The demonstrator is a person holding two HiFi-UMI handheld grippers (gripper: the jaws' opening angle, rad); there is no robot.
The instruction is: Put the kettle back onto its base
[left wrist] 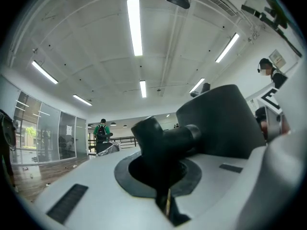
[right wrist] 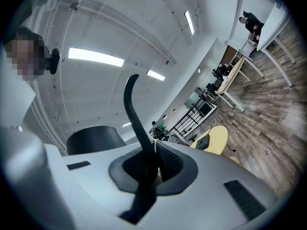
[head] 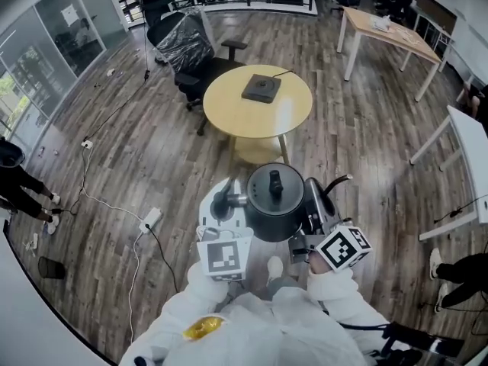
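In the head view I carry a black kettle [head: 273,200] above the wooden floor, short of a round yellow table [head: 229,105]. Its dark base [head: 261,88] lies on that table, farther ahead. My left gripper [head: 226,202] is shut on the kettle's spout [left wrist: 168,138]. My right gripper [head: 319,204] is shut on the thin curved handle [right wrist: 136,123]. The kettle body [left wrist: 220,121] fills the right of the left gripper view. In the right gripper view the yellow table [right wrist: 218,139] shows ahead beyond the jaws.
A black office chair [head: 183,48] under plastic wrap stands behind the round table. A wooden desk [head: 389,33] is at the back right, a white table [head: 469,158] at the right. A power strip [head: 150,219] and cables lie on the floor at left. A person [head: 19,178] stands at the far left.
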